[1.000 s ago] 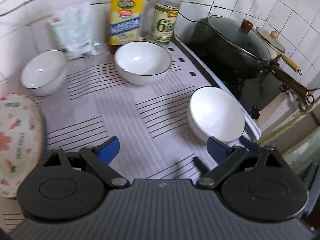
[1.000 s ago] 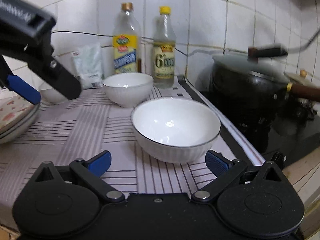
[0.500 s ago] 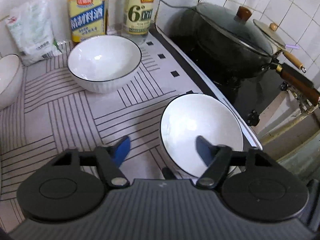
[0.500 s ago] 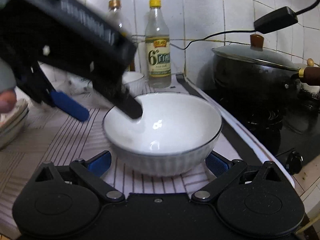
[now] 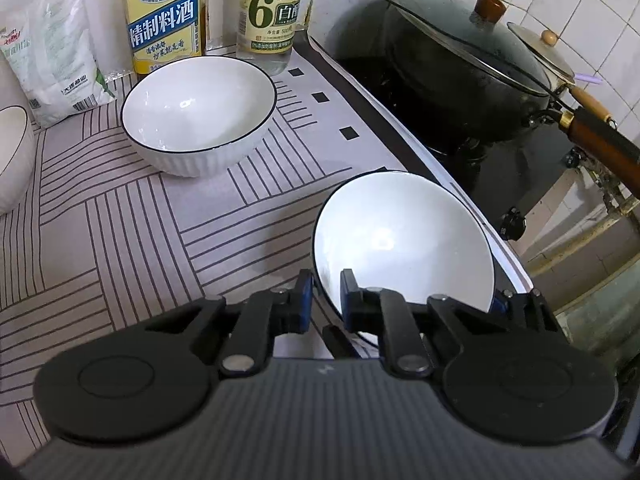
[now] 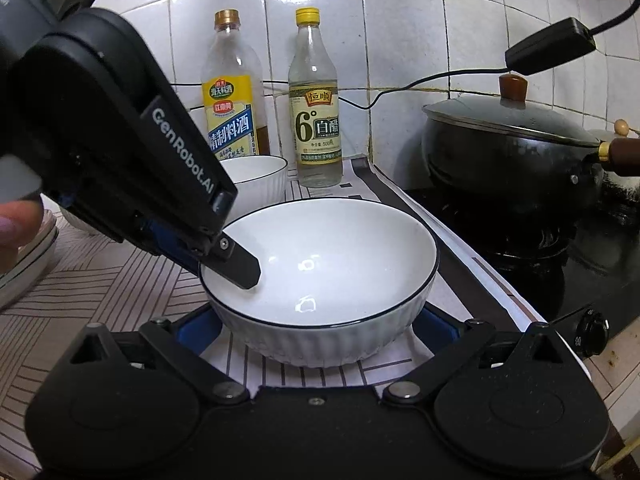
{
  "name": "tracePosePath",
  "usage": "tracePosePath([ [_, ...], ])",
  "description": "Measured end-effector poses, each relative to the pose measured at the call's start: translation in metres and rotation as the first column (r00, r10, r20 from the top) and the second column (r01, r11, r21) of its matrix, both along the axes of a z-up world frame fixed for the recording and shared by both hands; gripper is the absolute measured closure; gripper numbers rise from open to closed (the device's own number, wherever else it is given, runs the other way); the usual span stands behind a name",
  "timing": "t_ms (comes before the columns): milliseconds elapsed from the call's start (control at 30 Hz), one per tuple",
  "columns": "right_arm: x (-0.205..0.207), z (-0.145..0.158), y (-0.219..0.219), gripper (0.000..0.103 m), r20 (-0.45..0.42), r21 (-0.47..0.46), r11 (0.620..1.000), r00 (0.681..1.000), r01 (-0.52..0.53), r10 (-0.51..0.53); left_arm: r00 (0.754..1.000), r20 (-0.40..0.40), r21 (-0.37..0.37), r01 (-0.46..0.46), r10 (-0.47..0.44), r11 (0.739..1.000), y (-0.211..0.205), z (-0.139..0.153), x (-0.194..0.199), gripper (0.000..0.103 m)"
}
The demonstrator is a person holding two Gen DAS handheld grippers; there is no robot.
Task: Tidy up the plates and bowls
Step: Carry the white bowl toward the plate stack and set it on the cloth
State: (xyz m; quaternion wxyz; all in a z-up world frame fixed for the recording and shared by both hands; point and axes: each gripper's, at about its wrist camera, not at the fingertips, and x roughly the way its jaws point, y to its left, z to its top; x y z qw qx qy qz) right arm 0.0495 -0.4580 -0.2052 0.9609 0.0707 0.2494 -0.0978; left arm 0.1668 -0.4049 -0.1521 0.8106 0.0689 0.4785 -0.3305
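A white bowl with a dark rim (image 5: 404, 240) (image 6: 332, 276) sits on the striped mat near the stove. My left gripper (image 5: 325, 296) is shut on its left rim, one finger inside and one outside; it shows in the right wrist view (image 6: 224, 256). My right gripper (image 6: 320, 332) is open, its blue pads on either side of the bowl's base. A second white bowl (image 5: 199, 114) (image 6: 256, 176) stands further back by the bottles. A third bowl (image 5: 12, 160) is at the left edge.
Two bottles (image 5: 166, 16) (image 5: 274, 12) and a white bag (image 5: 48, 52) stand against the tiled wall. A black lidded wok (image 5: 468, 72) (image 6: 512, 152) sits on the stove to the right. Stacked plates (image 6: 28, 252) lie at the left.
My left gripper moved in and closed on the near bowl's left rim. My right gripper came closer, its open fingers now around the bowl's base.
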Motion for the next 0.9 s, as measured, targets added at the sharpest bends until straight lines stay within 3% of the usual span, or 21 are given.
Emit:
tracePosePath([
  [367, 0.006, 0.019, 0.024, 0.001, 0.015, -0.071, 0.995, 0.998, -0.064, 0.066, 1.0, -0.004, -0.004, -0.008, 0.008, 1.0, 0.029, 0.017, 0.003, 0.09],
  [500, 0.012, 0.027, 0.046, 0.001, 0.026, -0.083, 0.991, 0.994, -0.103, 0.105, 1.0, 0.005, 0.03, -0.02, 0.02, 0.999, 0.049, 0.029, 0.006, 0.09],
  [667, 0.02, 0.032, 0.074, 0.001, 0.045, -0.05, 0.987, 0.987, -0.153, 0.155, 0.998, 0.012, 0.051, -0.064, 0.063, 0.997, 0.084, 0.039, 0.008, 0.089],
  [900, 0.038, 0.037, 0.108, 0.001, 0.03, -0.087, 0.961, 0.963, -0.264, 0.267, 0.99, 0.006, 0.062, -0.143, 0.143, 0.988, 0.134, 0.044, 0.013, 0.089],
])
